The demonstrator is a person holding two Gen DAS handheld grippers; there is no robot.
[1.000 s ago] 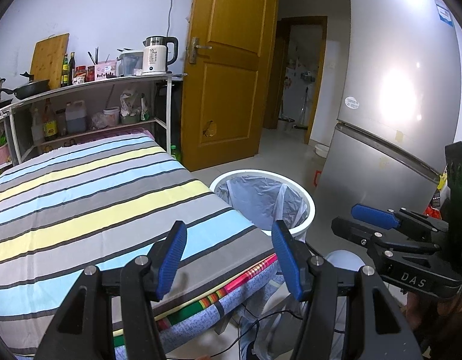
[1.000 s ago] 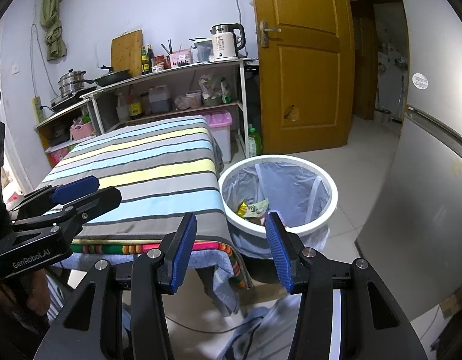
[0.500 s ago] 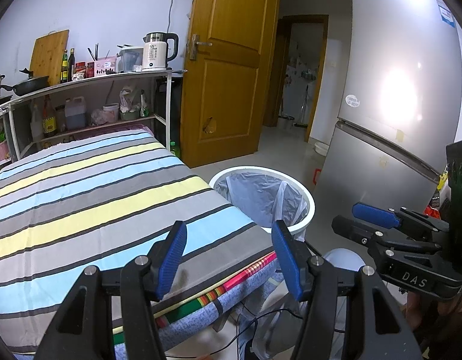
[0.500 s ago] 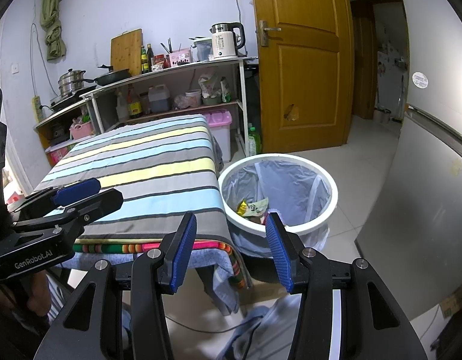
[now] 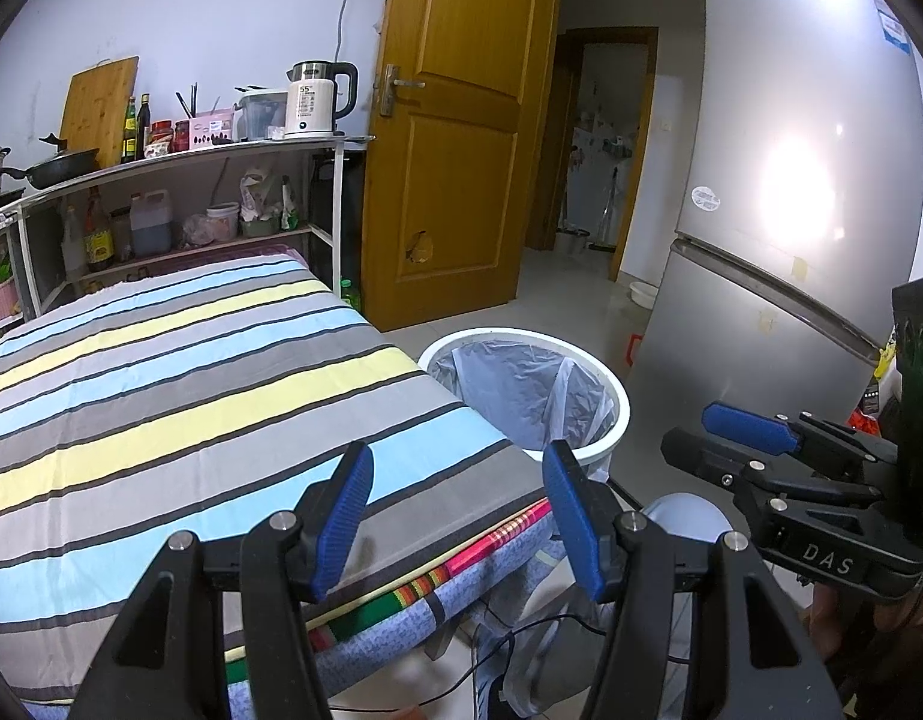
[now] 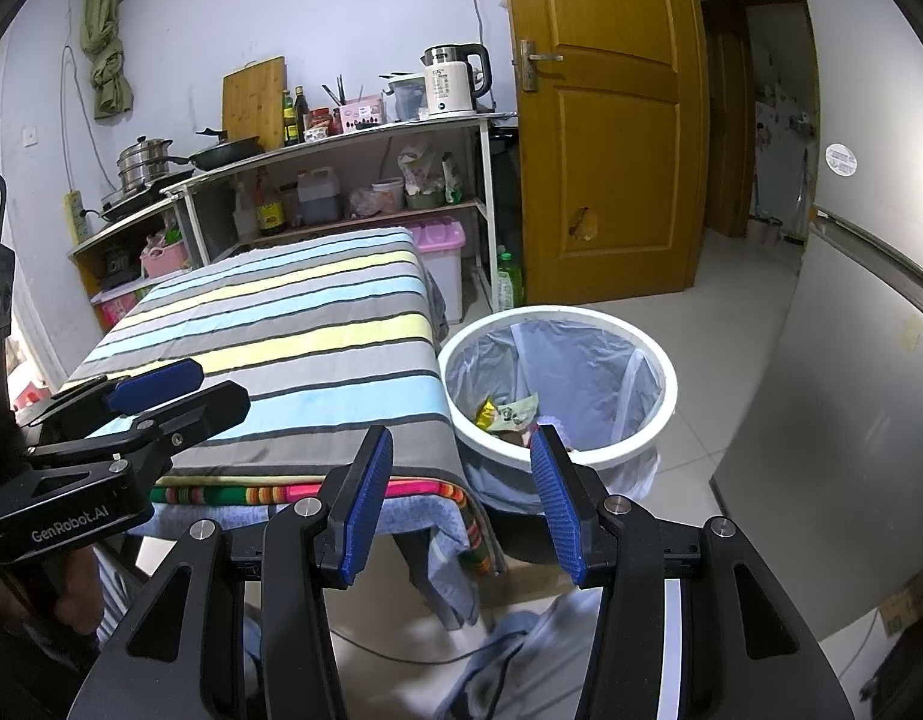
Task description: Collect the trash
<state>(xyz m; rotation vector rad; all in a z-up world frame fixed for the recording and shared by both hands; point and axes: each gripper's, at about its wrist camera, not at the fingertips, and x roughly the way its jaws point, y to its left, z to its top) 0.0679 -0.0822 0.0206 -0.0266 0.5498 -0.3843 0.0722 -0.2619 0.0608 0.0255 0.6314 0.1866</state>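
Nothing has shifted over the last second. At lower left the left gripper (image 5: pixel 458 510) hangs open and empty above the striped tabletop (image 5: pixel 179 396). At centre right, wrappers (image 6: pixel 509 411) already lie in the lined bin (image 6: pixel 662 360); the right gripper (image 6: pixel 461 498) also gapes empty, so collecting looks finished.

Cloth (image 5: pixel 191 396) blue-yellow-grey striped; bin (image 6: pixel 659 360) white; door (image 6: pixel 605 138) orange-brown; tool pads (image 6: pixel 365 504) blue.

**Small kitchen room, striped table by a wooden door**

Pale walls (image 6: pixel 341 12) meet a glossy tiled floor (image 6: pixel 719 330). A metal shelf rack (image 6: pixel 365 180) carries a kettle (image 6: pixel 449 84) and cutting board (image 6: pixel 252 102). The orange-brown door (image 6: pixel 605 120) stands beside a silver refrigerator (image 5: pixel 791 210) catching glare. A striped cloth (image 5: pixel 191 384) covers the desk.
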